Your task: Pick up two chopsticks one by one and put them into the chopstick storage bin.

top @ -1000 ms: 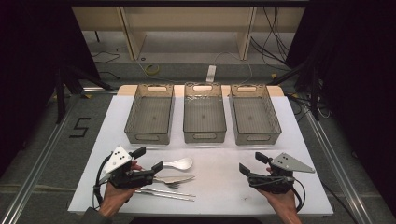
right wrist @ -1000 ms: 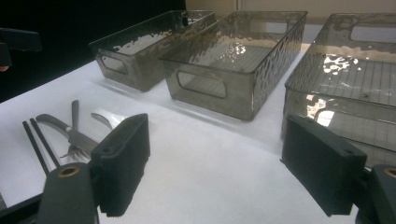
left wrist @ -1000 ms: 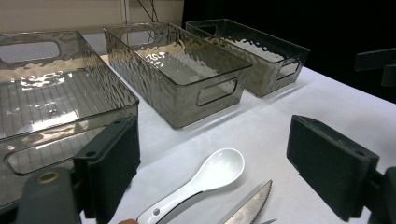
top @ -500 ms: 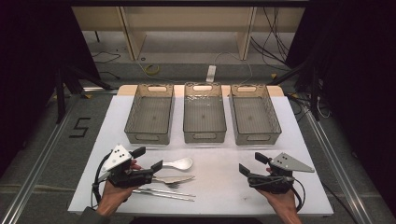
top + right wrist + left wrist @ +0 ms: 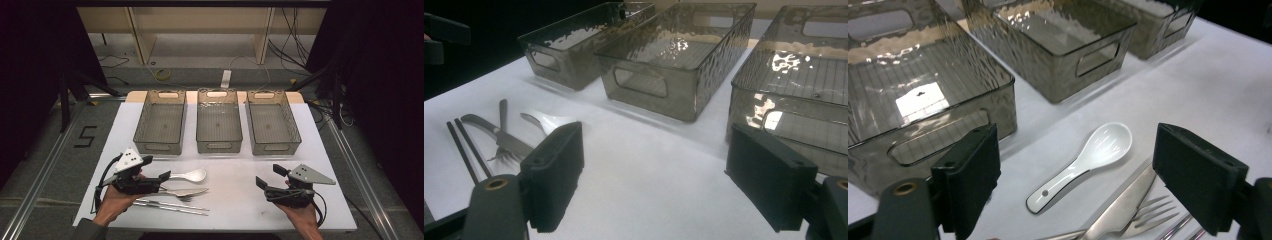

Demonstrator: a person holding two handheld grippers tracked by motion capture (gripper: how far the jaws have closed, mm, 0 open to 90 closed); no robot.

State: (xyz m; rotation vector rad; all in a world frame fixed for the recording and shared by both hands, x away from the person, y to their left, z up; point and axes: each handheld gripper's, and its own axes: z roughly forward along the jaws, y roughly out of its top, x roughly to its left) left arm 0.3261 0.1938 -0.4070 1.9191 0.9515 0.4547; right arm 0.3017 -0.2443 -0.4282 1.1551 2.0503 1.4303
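While both grippers rest near the tabletop's front edge, the left gripper [image 5: 156, 169], jaws spread and empty, faces the white spoon [image 5: 1087, 162] lying just ahead, and the right gripper [image 5: 270, 176] likewise stands spread.

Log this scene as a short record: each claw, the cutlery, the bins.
left claw: open, low over the white spoon, not touching it
right claw: open, holding nothing, over bare table
cutlery: white spoon, knife, fork, chopsticks lying together by the left claw
bins: left bin, middle bin, right bin in a row, all three empty
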